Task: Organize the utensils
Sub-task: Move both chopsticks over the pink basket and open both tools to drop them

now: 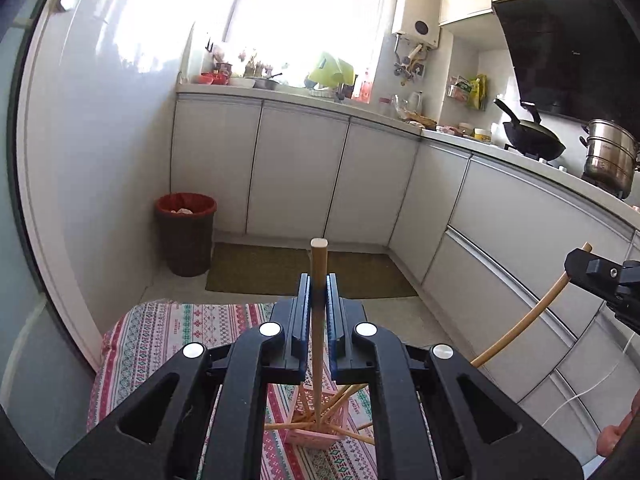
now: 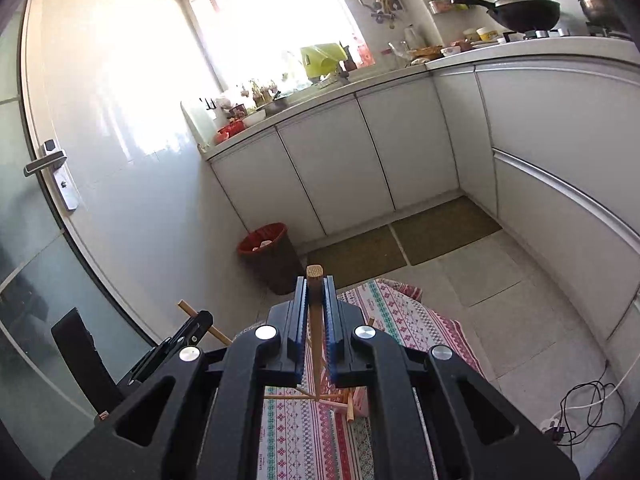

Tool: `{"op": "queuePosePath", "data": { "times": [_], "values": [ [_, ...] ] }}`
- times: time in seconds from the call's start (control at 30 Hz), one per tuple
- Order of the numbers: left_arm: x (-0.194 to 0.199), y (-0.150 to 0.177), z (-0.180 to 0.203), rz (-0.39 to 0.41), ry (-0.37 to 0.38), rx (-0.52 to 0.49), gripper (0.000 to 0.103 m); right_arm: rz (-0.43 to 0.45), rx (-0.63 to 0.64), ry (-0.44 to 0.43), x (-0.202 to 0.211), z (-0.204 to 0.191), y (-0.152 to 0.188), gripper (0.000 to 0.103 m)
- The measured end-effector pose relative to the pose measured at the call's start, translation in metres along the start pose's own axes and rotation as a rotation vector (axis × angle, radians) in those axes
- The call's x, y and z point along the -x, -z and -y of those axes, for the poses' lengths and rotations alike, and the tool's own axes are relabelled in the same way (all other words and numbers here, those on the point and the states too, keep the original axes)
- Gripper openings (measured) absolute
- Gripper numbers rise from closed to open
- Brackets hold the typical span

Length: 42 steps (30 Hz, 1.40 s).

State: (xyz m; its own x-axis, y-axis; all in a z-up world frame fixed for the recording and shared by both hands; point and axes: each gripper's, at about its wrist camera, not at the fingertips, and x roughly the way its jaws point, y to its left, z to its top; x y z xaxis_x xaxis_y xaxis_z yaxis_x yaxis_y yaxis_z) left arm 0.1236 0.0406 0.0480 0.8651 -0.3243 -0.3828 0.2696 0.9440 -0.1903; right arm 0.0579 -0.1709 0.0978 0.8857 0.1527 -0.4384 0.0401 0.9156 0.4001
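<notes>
Below both grippers lies a patterned cloth (image 1: 168, 332) with a pink basket (image 1: 316, 432) holding loose chopsticks (image 1: 280, 426). The left gripper (image 1: 319, 292) is clamped on a wooden chopstick (image 1: 319, 264) standing up between its jaws. To its right, the right gripper (image 2: 315, 296) is likewise clamped on a darker chopstick (image 2: 315, 274).

White cabinets (image 1: 300, 168) line the far wall under a bright window (image 1: 304, 20); pale, perhaps tiled floor (image 2: 520, 320).

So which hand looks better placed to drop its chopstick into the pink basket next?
Probably the left. Its tool grips a chopstick that hangs straight over the basket. The right tool also holds one, but the basket sits further off-centre beneath it.
</notes>
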Motion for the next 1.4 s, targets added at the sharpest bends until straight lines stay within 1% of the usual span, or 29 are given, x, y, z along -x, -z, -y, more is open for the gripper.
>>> {"op": "queuePosePath", "data": {
  "times": [0.03, 0.07, 0.1, 0.13, 0.2, 0.27, 0.37, 0.5, 0.67, 0.73, 0.8, 0.83, 0.87, 0.93, 1.0, 1.1, 1.17, 1.23, 1.37, 1.4],
  "values": [
    [-0.011, 0.006, -0.002, -0.021, -0.005, 0.007, 0.009, -0.011, -0.001, 0.002, -0.01, 0.002, 0.001, 0.008],
    [-0.018, 0.012, -0.006, -0.04, -0.009, 0.013, 0.012, -0.021, -0.001, 0.008, -0.018, 0.004, 0.003, 0.008],
    [-0.024, 0.019, -0.009, -0.056, -0.021, 0.025, 0.023, -0.029, -0.001, 0.015, -0.024, 0.005, 0.007, 0.008],
    [-0.026, 0.024, -0.013, -0.06, -0.03, 0.04, 0.027, -0.037, -0.003, 0.022, -0.031, 0.007, 0.01, 0.008],
    [-0.024, 0.025, -0.02, -0.06, -0.038, 0.052, 0.027, -0.059, -0.009, 0.027, -0.044, 0.01, 0.014, 0.008],
    [-0.015, 0.022, -0.024, -0.042, -0.038, 0.064, 0.027, -0.076, -0.012, 0.031, -0.055, 0.012, 0.018, 0.008],
    [-0.001, 0.017, -0.028, -0.011, -0.056, 0.068, 0.035, -0.087, -0.004, 0.042, -0.067, 0.012, 0.022, 0.008],
    [0.008, 0.012, -0.035, 0.001, -0.059, 0.086, 0.038, -0.097, 0.0, 0.05, -0.083, 0.009, 0.028, 0.008],
    [0.006, 0.01, -0.039, -0.011, -0.068, 0.107, 0.038, -0.084, 0.033, 0.063, -0.1, -0.001, 0.037, 0.008],
    [0.004, 0.012, -0.04, -0.021, -0.075, 0.11, 0.042, -0.084, 0.045, 0.052, -0.11, -0.004, 0.041, 0.01],
    [0.0, 0.012, -0.039, -0.034, -0.084, 0.105, 0.043, -0.098, 0.065, 0.06, -0.122, -0.008, 0.047, 0.012],
    [0.0, 0.013, -0.039, -0.036, -0.088, 0.101, 0.046, -0.107, 0.072, 0.066, -0.126, -0.009, 0.049, 0.013],
    [0.0, 0.013, -0.038, -0.037, -0.093, 0.095, 0.047, -0.115, 0.073, 0.07, -0.127, -0.008, 0.052, 0.015],
    [0.003, 0.015, -0.038, -0.036, -0.095, 0.088, 0.051, -0.116, 0.068, 0.085, -0.125, -0.004, 0.055, 0.026],
    [0.006, 0.016, -0.036, -0.036, -0.092, 0.082, 0.052, -0.111, 0.069, 0.101, -0.121, 0.001, 0.057, 0.031],
    [0.01, 0.018, -0.03, -0.039, -0.088, 0.062, 0.054, -0.108, 0.083, 0.135, -0.111, 0.006, 0.061, 0.032],
    [0.011, 0.021, -0.025, -0.044, -0.087, 0.046, 0.056, -0.099, 0.097, 0.159, -0.103, 0.008, 0.063, 0.035],
    [0.013, 0.025, -0.019, -0.054, -0.085, 0.026, 0.058, -0.087, 0.114, 0.178, -0.094, 0.009, 0.067, 0.043],
    [0.012, 0.035, -0.009, -0.082, -0.093, -0.004, 0.062, -0.076, 0.141, 0.216, -0.08, 0.013, 0.077, 0.052],
    [0.012, 0.038, -0.008, -0.091, -0.098, -0.007, 0.064, -0.075, 0.144, 0.224, -0.077, 0.014, 0.079, 0.056]
  ]
}}
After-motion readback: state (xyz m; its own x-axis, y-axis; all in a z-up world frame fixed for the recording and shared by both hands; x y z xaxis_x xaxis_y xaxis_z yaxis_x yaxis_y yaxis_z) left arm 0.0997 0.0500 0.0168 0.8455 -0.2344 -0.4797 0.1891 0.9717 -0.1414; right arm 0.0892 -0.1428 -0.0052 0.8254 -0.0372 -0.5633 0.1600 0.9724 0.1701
